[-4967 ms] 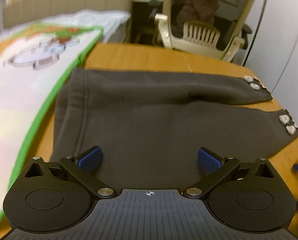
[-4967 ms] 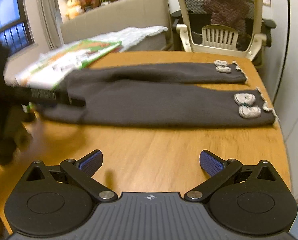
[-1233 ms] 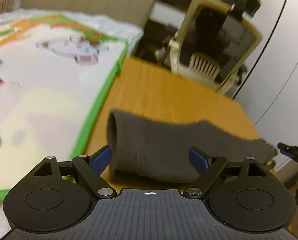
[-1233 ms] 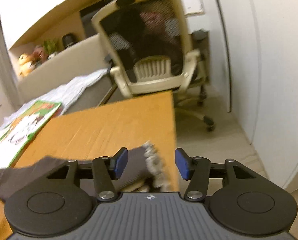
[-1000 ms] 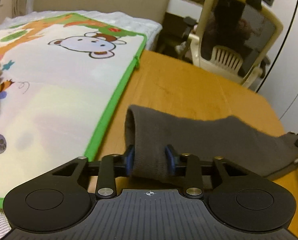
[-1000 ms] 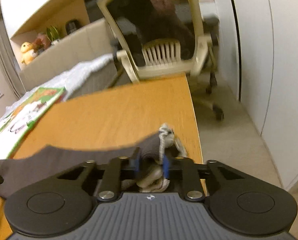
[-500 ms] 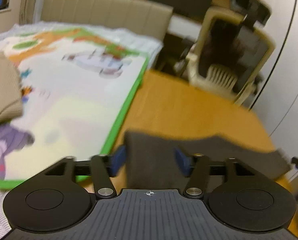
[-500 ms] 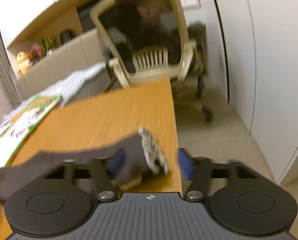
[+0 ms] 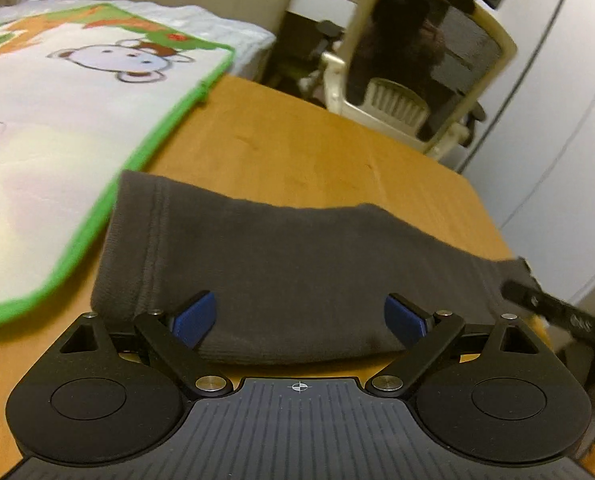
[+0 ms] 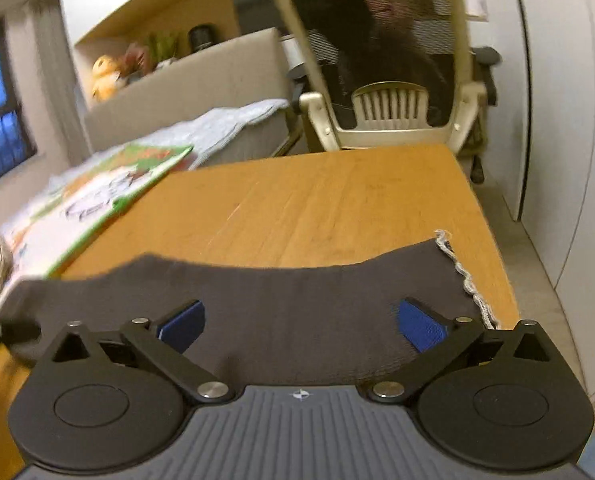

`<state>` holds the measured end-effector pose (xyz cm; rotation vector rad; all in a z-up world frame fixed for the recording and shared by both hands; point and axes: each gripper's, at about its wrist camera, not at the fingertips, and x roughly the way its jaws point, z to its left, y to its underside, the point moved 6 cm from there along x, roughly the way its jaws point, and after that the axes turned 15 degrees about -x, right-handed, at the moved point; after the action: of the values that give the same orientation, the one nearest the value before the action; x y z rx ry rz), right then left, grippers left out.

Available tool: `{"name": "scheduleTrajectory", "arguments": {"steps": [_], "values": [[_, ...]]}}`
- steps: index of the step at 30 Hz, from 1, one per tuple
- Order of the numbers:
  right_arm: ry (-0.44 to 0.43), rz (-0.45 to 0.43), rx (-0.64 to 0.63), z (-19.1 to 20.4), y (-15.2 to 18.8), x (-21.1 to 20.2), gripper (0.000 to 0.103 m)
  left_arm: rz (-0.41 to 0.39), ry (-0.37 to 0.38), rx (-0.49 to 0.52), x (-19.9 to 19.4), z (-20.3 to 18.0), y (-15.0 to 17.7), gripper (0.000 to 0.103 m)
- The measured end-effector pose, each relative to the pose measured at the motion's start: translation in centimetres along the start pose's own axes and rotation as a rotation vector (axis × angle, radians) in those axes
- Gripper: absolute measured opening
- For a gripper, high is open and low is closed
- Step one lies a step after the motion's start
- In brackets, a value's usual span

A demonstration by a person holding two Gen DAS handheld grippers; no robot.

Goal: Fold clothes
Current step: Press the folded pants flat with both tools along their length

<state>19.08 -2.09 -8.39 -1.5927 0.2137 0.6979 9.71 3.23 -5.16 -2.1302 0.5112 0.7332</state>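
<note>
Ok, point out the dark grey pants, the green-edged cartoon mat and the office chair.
dark grey pants [image 9: 305,264], left wrist view, middle of the folded fabric.
green-edged cartoon mat [image 9: 49,128], left wrist view, pale printed surface.
office chair [image 10: 381,36], right wrist view, black mesh backrest.

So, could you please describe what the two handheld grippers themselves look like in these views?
Both look alike. The left gripper and right gripper have matte black bodies with ribbed tops, a small crosshair mark at the centre, two round black discs, black linkage arms with silver pivot pins, and blue pads on the fingers. No cables or sleeves show.
</note>
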Motion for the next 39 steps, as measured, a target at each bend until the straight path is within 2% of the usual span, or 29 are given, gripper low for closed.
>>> {"name": "scheduleTrajectory", "arguments": {"steps": [3, 8, 13, 15, 20, 21, 22, 25, 26, 28, 34, 39], "values": [[-0.07, 0.02, 0.006, 1.6, 0.4, 0.5, 0.103, -0.016, -0.015, -0.008, -0.3, 0.6, -0.3, 0.095], [-0.058, 0.027, -0.005, 2.1, 0.7, 0.4, 0.103, -0.017, -0.04, 0.021, -1.0, -0.7, -0.3, 0.095], [-0.046, 0.027, 0.003, 2.0, 0.8, 0.1, 0.103, -0.042, 0.062, 0.136, -1.9, -5.3, -0.3, 0.096], [-0.036, 0.023, 0.014, 1.8, 1.0, -0.2, 0.103, -0.041, 0.077, 0.163, -1.2, -6.8, 0.1, 0.098], [-0.045, 0.006, 0.048, 1.0, 1.6, -1.0, 0.103, 0.036, 0.097, 0.065, 2.6, -7.3, 1.5, 0.098], [-0.043, 0.005, 0.049, 0.9, 1.6, -1.1, 0.103, 0.042, 0.103, 0.047, 3.3, -7.3, 1.8, 0.101], [-0.04, 0.005, 0.048, 0.9, 1.7, -1.2, 0.103, 0.016, 0.108, 0.056, 3.6, -7.4, 2.1, 0.103], [-0.036, 0.008, 0.04, 1.0, 1.7, -1.2, 0.103, -0.063, 0.062, 0.19, 4.2, -8.4, 3.6, 0.103], [-0.033, 0.011, 0.035, 1.1, 1.7, -1.1, 0.103, -0.074, 0.034, 0.246, 4.5, -8.8, 4.2, 0.103], [-0.023, 0.017, 0.023, 1.3, 1.7, -1.1, 0.103, -0.07, -0.005, 0.294, 4.6, -9.3, 4.6, 0.103], [-0.012, 0.025, 0.011, 1.6, 1.6, -0.9, 0.103, -0.072, 0.034, 0.251, 4.3, -8.8, 4.3, 0.103], [0.007, 0.044, -0.021, 2.2, 1.6, -0.6, 0.103, -0.074, 0.037, 0.248, 4.1, -8.6, 4.3, 0.103]]}}
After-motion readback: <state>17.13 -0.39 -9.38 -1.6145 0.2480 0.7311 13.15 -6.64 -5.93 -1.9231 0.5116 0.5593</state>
